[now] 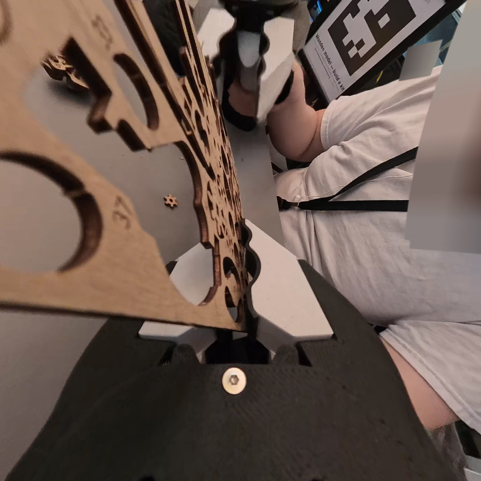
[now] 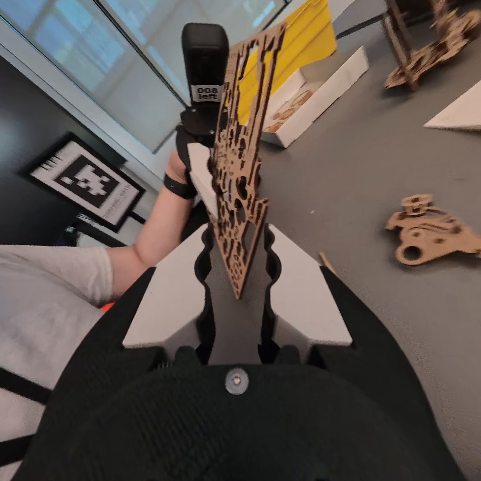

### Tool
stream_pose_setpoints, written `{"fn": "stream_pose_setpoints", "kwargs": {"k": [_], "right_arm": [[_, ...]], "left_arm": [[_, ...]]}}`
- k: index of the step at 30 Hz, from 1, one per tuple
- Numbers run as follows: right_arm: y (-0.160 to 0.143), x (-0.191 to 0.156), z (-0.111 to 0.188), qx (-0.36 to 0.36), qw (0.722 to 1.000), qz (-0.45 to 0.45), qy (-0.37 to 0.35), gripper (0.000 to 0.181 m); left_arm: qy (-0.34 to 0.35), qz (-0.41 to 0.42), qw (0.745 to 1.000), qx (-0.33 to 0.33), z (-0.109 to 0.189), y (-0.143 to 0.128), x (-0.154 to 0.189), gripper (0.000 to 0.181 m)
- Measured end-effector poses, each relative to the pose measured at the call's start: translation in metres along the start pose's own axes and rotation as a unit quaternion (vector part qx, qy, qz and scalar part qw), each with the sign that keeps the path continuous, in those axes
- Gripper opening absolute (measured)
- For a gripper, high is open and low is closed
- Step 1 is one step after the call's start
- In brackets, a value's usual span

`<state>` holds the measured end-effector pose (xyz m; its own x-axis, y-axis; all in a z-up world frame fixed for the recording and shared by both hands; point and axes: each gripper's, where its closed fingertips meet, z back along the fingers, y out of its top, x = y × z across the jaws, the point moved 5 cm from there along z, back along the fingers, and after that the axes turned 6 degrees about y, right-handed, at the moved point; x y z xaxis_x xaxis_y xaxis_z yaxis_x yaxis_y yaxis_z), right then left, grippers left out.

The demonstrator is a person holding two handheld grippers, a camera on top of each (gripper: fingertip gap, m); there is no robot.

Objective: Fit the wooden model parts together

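A thin laser-cut wooden sheet (image 1: 117, 281) with many cut-out holes stands upright over the grey table. My left gripper (image 1: 234, 250) is shut on its edge. In the right wrist view the sheet (image 2: 239, 182) hangs with its lower corner between the fingers of my right gripper (image 2: 236, 229), which is open and does not touch it. The left gripper (image 2: 208, 177) shows behind the sheet there. The right gripper (image 1: 250, 65) shows beyond the sheet in the left wrist view. A partly built wooden piece (image 2: 432, 234) lies on the table to the right.
A small wooden gear (image 1: 170, 201) and a small wooden cluster (image 1: 65, 70) lie on the table (image 2: 364, 182). A white box with a yellow lid (image 2: 320, 86) and a larger wooden model (image 2: 429, 52) stand at the far side. A person in a white shirt (image 1: 364, 234) sits close. About 8 cm separates my left fingertips from my right. My right gripper is the nearer one to the partly built wooden piece (image 2: 432, 234): about 11 cm, against 15 cm.
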<state>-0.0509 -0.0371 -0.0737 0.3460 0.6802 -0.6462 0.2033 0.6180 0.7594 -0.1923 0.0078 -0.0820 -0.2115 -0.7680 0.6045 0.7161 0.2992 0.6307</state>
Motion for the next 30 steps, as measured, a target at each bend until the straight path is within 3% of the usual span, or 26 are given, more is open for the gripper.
{"fn": "stream_pose_setpoints", "kwargs": {"k": [3,6,16,30], "right_arm": [[-0.007,0.000,-0.010,-0.003,0.999,-0.037,0.022,0.025],[-0.004,-0.003,-0.010,0.003,1.000,-0.005,0.005,0.007],[-0.008,-0.005,-0.011,-0.022,0.999,-0.022,0.032,0.007],[-0.004,-0.006,-0.009,0.009,0.996,-0.048,0.072,0.000]], "left_arm": [[-0.007,0.002,1.000,-0.001,-0.004,0.002,0.000,0.002],[-0.017,-0.004,1.000,0.007,-0.003,0.005,0.004,0.001],[-0.021,-0.011,1.000,0.020,-0.002,0.009,0.008,0.000],[-0.019,-0.019,0.999,0.023,-0.001,0.009,0.011,0.002]]}}
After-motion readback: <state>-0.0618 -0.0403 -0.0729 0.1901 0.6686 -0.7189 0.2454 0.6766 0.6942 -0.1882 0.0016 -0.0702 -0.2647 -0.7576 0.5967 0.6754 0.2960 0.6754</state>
